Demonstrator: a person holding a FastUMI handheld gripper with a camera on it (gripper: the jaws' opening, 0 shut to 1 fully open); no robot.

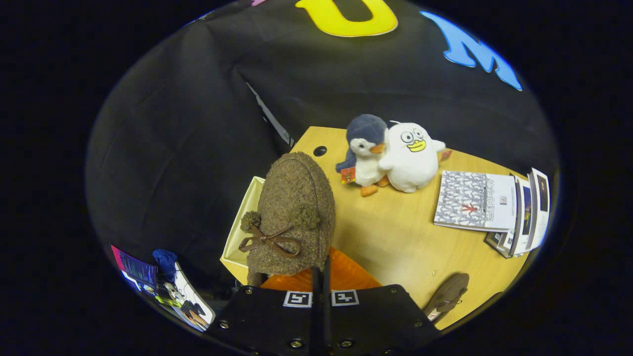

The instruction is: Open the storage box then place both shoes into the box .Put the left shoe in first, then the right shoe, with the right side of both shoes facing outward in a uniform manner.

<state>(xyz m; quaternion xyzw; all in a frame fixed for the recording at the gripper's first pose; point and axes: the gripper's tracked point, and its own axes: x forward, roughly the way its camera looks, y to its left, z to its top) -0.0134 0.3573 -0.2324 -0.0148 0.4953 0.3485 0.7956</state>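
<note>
My gripper (320, 278) is shut on a brown fuzzy shoe (294, 212), pinching the thin edge at its back between the two narrow fingers. The shoe hangs in the air just ahead of the fingers, toe pointing away, with its brown bow and pompoms on the near left side. Under it lies an orange panel (348, 274) of the storage box, and the box's cream wall (242, 222) stands out to the shoe's left at the table's corner. The second brown shoe (447, 294) lies on the wooden table (395, 232) to the right of the fingers.
A blue penguin plush (366, 153) and a white duck plush (410, 158) stand together at the table's far side. A stack of booklets (474, 200) lies at the far right. A round cable hole (320, 151) sits near the far left corner.
</note>
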